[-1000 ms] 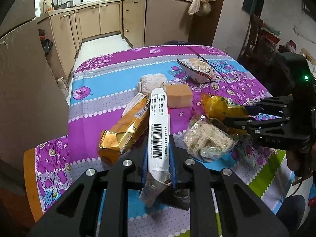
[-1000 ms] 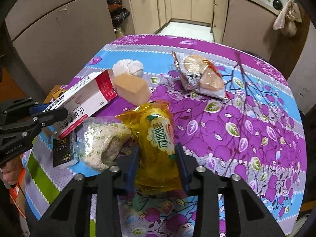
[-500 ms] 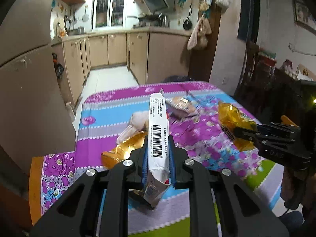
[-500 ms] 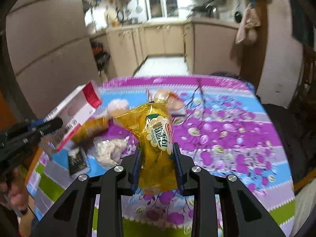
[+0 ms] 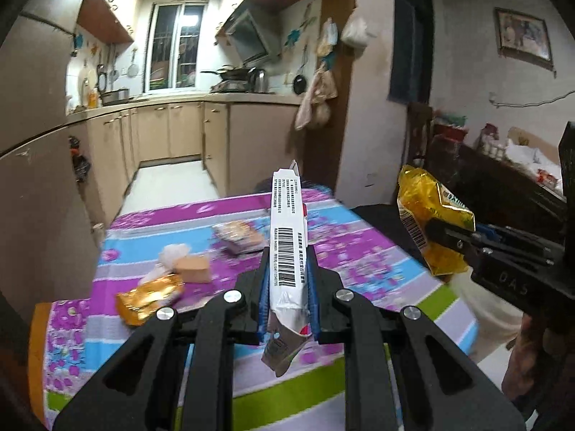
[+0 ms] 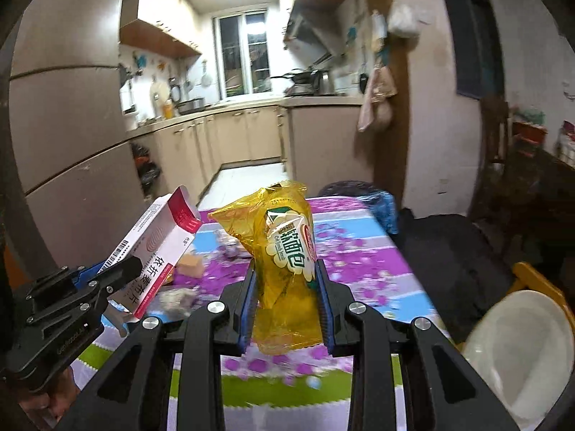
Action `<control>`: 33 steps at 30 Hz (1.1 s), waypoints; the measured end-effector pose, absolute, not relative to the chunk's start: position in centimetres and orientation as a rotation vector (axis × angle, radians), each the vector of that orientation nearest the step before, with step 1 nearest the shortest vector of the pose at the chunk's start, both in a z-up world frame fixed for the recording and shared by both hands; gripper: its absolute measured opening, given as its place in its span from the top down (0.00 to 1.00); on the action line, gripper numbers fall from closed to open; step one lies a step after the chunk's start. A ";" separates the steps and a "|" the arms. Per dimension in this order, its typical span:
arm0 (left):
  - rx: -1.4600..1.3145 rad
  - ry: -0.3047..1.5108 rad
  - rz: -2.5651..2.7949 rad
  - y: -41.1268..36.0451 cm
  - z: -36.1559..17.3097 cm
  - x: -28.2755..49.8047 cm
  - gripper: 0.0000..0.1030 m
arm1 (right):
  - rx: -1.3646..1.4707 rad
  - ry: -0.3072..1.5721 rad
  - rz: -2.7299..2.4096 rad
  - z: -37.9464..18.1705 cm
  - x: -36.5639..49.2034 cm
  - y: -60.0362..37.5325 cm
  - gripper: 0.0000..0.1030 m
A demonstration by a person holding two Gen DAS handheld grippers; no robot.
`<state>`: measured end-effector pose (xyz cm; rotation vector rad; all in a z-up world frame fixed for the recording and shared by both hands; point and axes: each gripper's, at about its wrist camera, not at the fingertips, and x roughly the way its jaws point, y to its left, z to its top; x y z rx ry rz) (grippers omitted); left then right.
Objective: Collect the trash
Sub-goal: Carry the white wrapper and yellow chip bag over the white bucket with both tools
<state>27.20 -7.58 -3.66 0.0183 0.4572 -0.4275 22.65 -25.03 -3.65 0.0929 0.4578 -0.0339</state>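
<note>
On the left side of the table [image 5: 201, 398], which wears a purple, blue and green flowered cloth, several bits of trash lie uncollected: a gold foil wrapper [image 5: 149, 296] nearest the left edge, a tan block [image 5: 192, 268] just behind it with a pale crumpled wad [image 5: 172, 251] touching its far side, and farther toward the middle a snack bag [image 5: 237, 239] lying flat. A clear packet of crumbly pieces [image 6: 178, 298] also shows low on the table in the right wrist view, blurred. Moving right, the left gripper [image 5: 287, 294] is clenched on a white and red carton [image 5: 289, 251], held edge-up above the table with its barcode side facing the camera and its crushed near end hanging below the jaws. Farther right, the right gripper [image 6: 287, 305] is clamped on a yellow bread bag [image 6: 284, 262], which stands upright between the blue pads and is likewise clear of the table. At the far right, low and near, sits a pale round bin [image 6: 521, 355] beside the table's edge; it looks like the likely place for the trash, though that is a guess. So I judge the job to be partly done: two pieces are picked up and in the air, none visibly dropped yet, and about five pieces remain on the cloth for later trips
</note>
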 end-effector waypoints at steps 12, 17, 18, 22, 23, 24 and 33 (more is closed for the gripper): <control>0.058 0.405 -0.636 -18.5 -1.2 23.7 0.85 | 0.129 0.405 -0.272 -0.5 15.2 -36.7 0.70; 0.092 0.413 -0.726 -24.3 -0.9 22.8 0.85 | 0.153 0.421 -0.359 -0.1 12.4 -42.5 0.70; 0.096 0.418 -0.741 -25.2 -0.9 22.7 0.85 | 0.156 0.428 -0.375 -0.1 12.0 -43.7 0.70; 0.132 0.442 -0.811 -29.7 -1.0 22.1 0.85 | 0.181 0.470 -0.437 -0.5 10.3 -48.7 0.70; 0.142 0.451 -0.828 -30.8 -1.1 22.0 0.85 | 0.188 0.480 -0.447 -0.8 10.0 -49.7 0.70; 0.147 0.474 -0.853 -32.1 -1.3 22.1 0.85 | 0.196 0.500 -0.462 -1.1 9.6 -51.1 0.70; 0.210 0.652 -0.926 -39.5 -4.7 23.2 0.85 | 0.321 0.707 -0.511 -5.8 10.6 -61.6 0.70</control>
